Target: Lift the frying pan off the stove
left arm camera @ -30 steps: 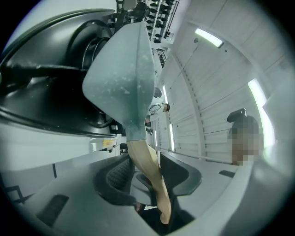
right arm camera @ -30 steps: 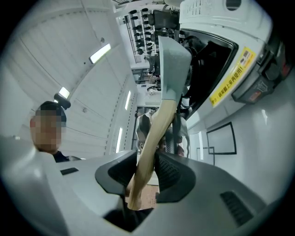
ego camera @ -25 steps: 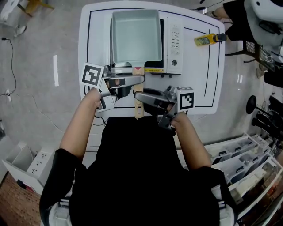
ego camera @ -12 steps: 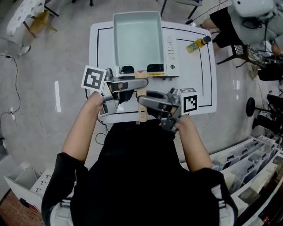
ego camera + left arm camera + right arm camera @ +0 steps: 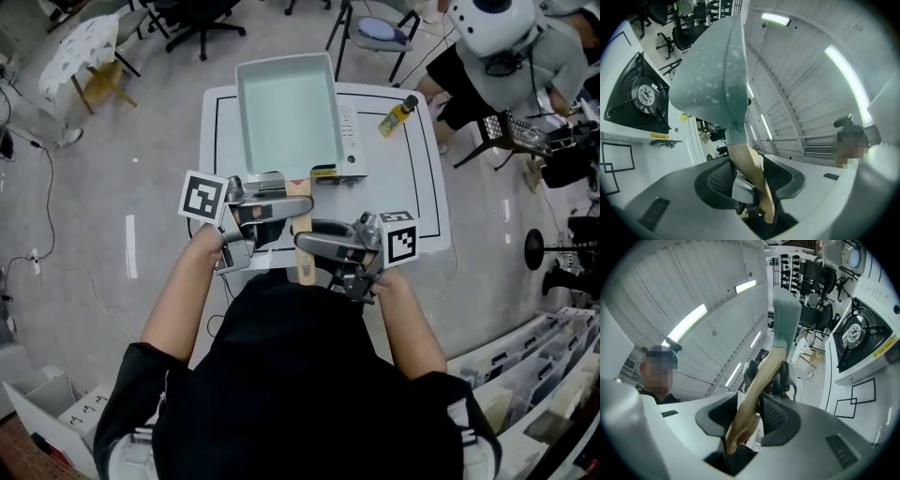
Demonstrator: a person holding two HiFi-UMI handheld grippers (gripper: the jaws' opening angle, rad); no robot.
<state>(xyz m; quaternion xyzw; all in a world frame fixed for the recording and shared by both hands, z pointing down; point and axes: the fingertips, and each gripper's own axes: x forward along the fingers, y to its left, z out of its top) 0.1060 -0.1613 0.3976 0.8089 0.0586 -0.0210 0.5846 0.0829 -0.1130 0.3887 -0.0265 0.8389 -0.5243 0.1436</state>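
Note:
The frying pan (image 5: 286, 108) is a pale green rectangular pan with a wooden handle (image 5: 305, 253). It hangs in the air well above the white stove (image 5: 350, 141) on the table (image 5: 417, 197). My left gripper (image 5: 305, 204) is shut on the handle from the left, and the left gripper view shows the handle (image 5: 750, 171) pinched between its pads, below the pan (image 5: 712, 79). My right gripper (image 5: 302, 240) reaches the handle from the right, nearer its end. Its jaws are opening, and the handle (image 5: 754, 390) stands between them, leaning on one pad. The burner (image 5: 858, 333) lies bare below.
A yellow bottle (image 5: 396, 115) lies on the table's far right corner. A seated person (image 5: 497, 56) is beyond that corner, with office chairs (image 5: 375, 28) behind the table. Storage trays (image 5: 534, 356) stand at the right, and a cable (image 5: 42, 197) runs along the floor at the left.
The pan has risen with both grippers still at its handle, so the stove and table look smaller and farther below. The bottle and a person at the far right have come into fuller view.

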